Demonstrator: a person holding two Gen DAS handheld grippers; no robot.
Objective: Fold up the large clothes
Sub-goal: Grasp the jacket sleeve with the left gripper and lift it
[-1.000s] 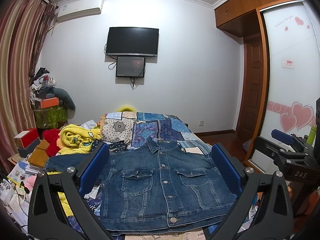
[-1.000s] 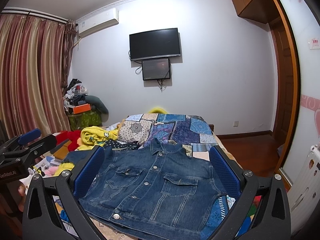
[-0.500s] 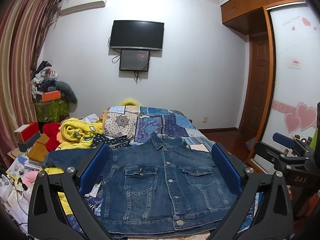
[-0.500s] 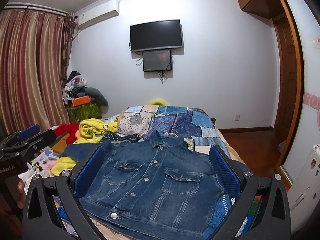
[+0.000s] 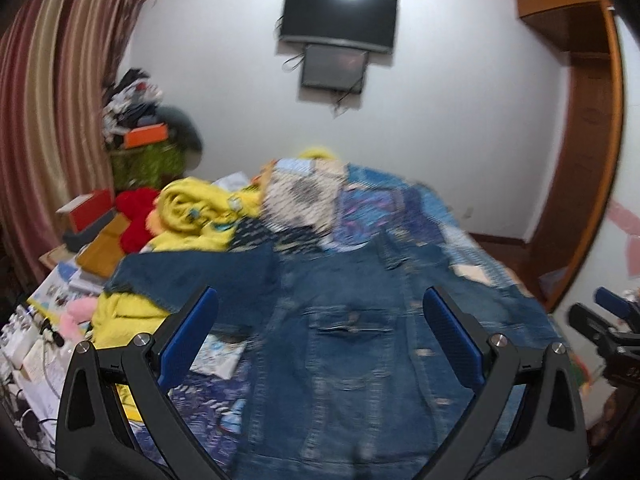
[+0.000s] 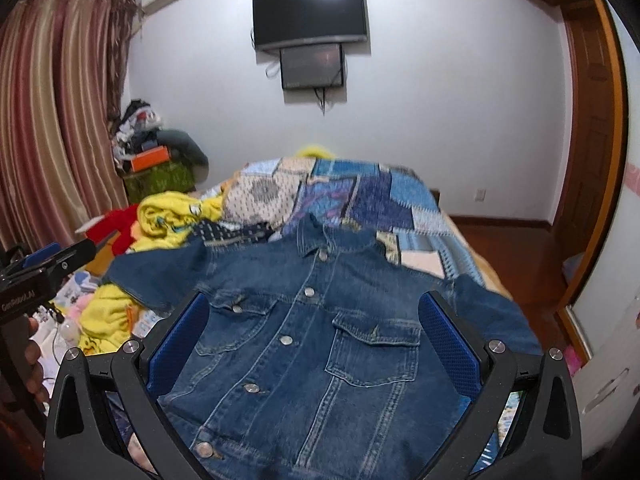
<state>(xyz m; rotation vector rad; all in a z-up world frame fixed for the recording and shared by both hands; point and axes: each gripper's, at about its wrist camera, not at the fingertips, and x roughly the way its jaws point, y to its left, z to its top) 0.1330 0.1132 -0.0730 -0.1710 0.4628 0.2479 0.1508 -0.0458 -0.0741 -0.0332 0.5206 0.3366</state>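
A blue denim jacket (image 5: 352,344) lies front up and buttoned on the bed, collar away from me, both sleeves spread out. It also shows in the right wrist view (image 6: 316,340). My left gripper (image 5: 320,324) is open and empty above the jacket's left half, near its left sleeve (image 5: 192,280). My right gripper (image 6: 314,320) is open and empty above the jacket's chest pockets. The left gripper shows at the left edge of the right wrist view (image 6: 44,268); the right gripper shows at the right edge of the left wrist view (image 5: 608,320).
A patchwork quilt (image 6: 360,196) covers the bed. Yellow clothing (image 5: 192,212) and a red plush (image 5: 136,216) lie left of the jacket. Boxes and papers (image 5: 72,280) crowd the left side. A wardrobe and wooden door (image 6: 592,152) stand right.
Both grippers have moved forward and tilted down over the jacket. The left view has swung left and is blurred by motion. Both stay open.
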